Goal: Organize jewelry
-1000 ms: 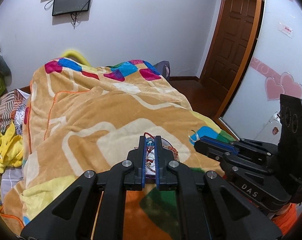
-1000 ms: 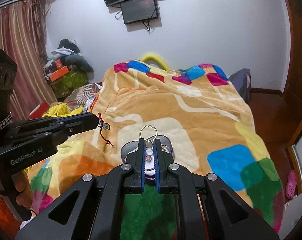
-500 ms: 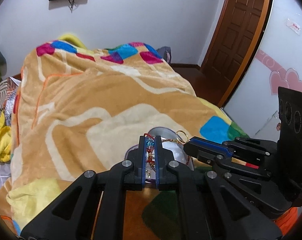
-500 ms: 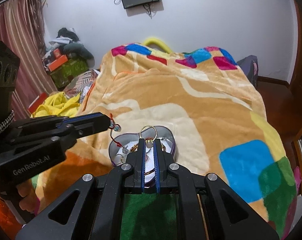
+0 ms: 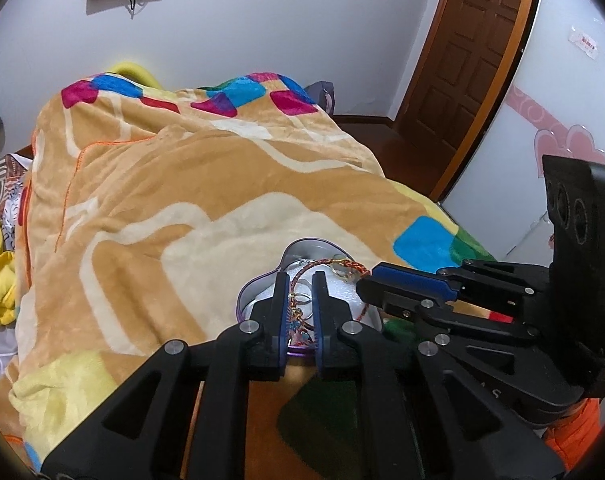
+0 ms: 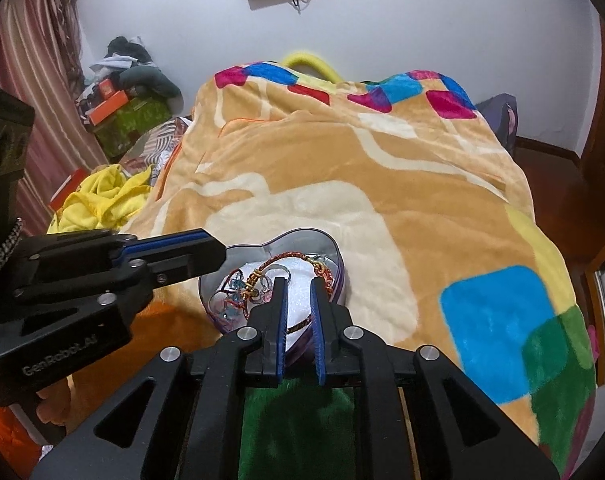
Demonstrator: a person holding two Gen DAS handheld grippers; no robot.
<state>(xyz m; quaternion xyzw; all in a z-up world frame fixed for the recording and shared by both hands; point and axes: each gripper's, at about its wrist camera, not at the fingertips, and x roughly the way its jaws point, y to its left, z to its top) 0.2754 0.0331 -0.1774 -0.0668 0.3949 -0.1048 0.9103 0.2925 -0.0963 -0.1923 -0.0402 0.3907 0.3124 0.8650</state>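
A heart-shaped purple tin [image 6: 334, 248] with a white lining sits on the blanket, also in the left wrist view [image 5: 302, 249]. Inside lie a red braided cord bracelet [image 6: 290, 257] and small glassy charms [image 6: 232, 282]. My right gripper [image 6: 298, 284] is open right over the tin, nothing between its fingers. My left gripper [image 5: 301, 278] is open over the tin's left side, with a red cord and beads [image 5: 298, 320] lying between its fingers. In the right wrist view the left gripper [image 6: 206, 254] reaches in from the left. The right gripper [image 5: 372, 282] shows at the tin's right.
The tin rests on an orange and cream blanket [image 6: 382, 168] with coloured squares covering a bed. Yellow cloth [image 6: 102, 200] and boxes [image 6: 114, 104] lie left of the bed. A brown door [image 5: 462, 60] stands at the right.
Both grippers came down over the tin and opened. The right let go of the ring and bracelet, the left let go of the red cord with beads; these now lie in the tin.
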